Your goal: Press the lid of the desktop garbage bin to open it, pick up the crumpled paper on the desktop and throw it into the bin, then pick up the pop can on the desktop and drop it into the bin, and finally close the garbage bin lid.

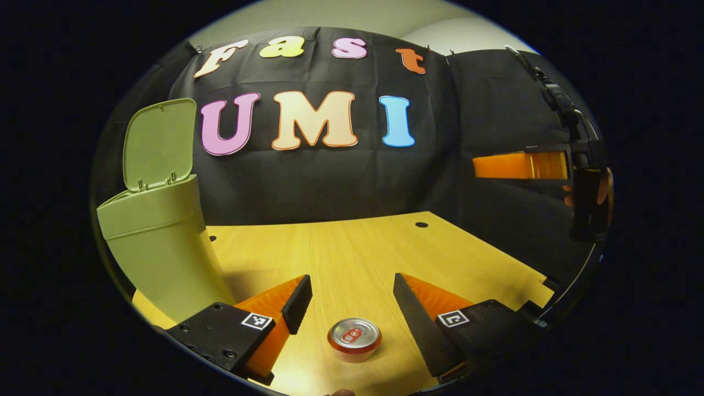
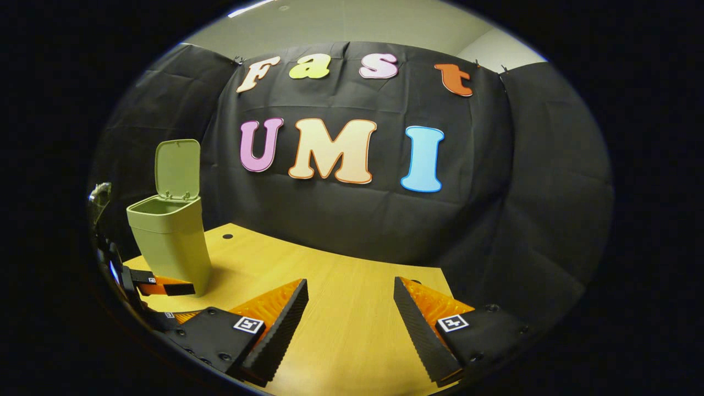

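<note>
A: My left gripper (image 1: 352, 300), seen in the left gripper view, has its fingers spread wide and holds nothing. My right gripper (image 2: 352, 308), in the right gripper view, is likewise spread wide and empty, poised over bare wood.

B: What is the largest item beneath them?

A: The wooden desktop (image 1: 357, 247), pale with a lengthwise grain and small dark holes near its far edge. It runs up to the black cloth wall (image 1: 330, 181) at the back.

B: And next in size?

A: The green garbage bin (image 1: 159, 247). It stands upright at the far left of the desktop, to the left of my left gripper. Its lid (image 1: 158, 144) is raised, hinged at the rear, and the mouth is open. In the right gripper view the bin (image 2: 173, 247) stands well to the left, with my left gripper (image 2: 165, 287) low in front of it.

B: The smallest?

A: The pop can (image 1: 355, 338). It stands upright on the desktop, top facing up, between my left gripper's fingers and nearer the camera than their tips, touching neither finger. In the left gripper view my right gripper (image 1: 520, 165) also hangs at the upper right, well above the desktop, held by a hand (image 1: 602, 190).
</note>
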`<state>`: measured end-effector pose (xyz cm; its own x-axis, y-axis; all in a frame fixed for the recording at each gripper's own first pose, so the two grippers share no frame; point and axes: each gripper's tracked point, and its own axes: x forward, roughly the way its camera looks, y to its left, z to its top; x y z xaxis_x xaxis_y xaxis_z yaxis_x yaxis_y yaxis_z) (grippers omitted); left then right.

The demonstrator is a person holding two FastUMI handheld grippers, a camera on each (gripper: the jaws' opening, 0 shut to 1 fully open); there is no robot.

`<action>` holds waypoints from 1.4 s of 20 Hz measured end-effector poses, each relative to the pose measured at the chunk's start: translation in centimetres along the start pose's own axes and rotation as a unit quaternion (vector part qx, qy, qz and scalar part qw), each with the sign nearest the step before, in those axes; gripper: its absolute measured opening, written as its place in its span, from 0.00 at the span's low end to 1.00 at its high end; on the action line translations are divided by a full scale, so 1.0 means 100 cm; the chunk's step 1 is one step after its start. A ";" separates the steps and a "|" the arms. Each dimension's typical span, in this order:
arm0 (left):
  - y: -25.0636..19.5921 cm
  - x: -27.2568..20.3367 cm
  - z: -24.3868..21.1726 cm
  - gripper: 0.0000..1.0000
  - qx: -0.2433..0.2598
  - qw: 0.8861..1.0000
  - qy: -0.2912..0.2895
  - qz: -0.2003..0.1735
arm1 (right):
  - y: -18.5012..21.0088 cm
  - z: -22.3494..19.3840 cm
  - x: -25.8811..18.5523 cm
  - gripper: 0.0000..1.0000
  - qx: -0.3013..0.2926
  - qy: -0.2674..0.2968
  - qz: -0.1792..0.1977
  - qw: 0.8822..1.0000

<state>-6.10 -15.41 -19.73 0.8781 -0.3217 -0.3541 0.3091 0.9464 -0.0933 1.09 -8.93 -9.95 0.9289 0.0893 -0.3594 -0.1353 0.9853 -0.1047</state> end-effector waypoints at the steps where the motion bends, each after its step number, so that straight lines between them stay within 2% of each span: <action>1: 0.000 0.002 -0.008 0.93 -0.002 1.000 0.005 0.005 | -0.003 -0.003 -0.001 0.98 -0.003 0.003 0.000 1.000; 5: 0.001 0.010 -0.036 0.93 -0.008 0.999 0.027 0.017 | -0.010 -0.012 -0.004 0.98 -0.019 0.015 0.003 1.000; 6: 0.000 0.010 -0.046 0.96 -0.008 0.999 0.033 0.020 | -0.010 -0.013 -0.004 0.98 -0.024 0.017 0.003 1.000; 8: -0.002 0.011 -0.063 0.93 -0.008 0.999 0.046 0.022 | -0.012 -0.016 -0.005 0.98 -0.031 0.021 0.004 0.999; 17: -0.002 0.036 -0.127 0.94 -0.008 0.994 0.111 0.012 | -0.004 -0.035 -0.013 0.98 -0.057 0.047 0.005 0.997; 19: 0.004 0.037 -0.119 0.79 -0.010 0.994 0.107 0.015 | -0.001 -0.036 -0.013 0.98 -0.059 0.049 0.006 0.997; 28: 0.032 0.034 0.004 0.77 0.014 1.000 0.025 0.007 | 0.036 -0.036 -0.008 0.99 -0.029 0.039 0.029 0.998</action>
<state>-2.01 -13.43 -20.88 0.8629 -0.3062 -0.4021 0.3081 0.9493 -0.0619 -1.35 -5.95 -13.36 0.8897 0.1315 -0.4371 -0.2096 0.9684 -0.1353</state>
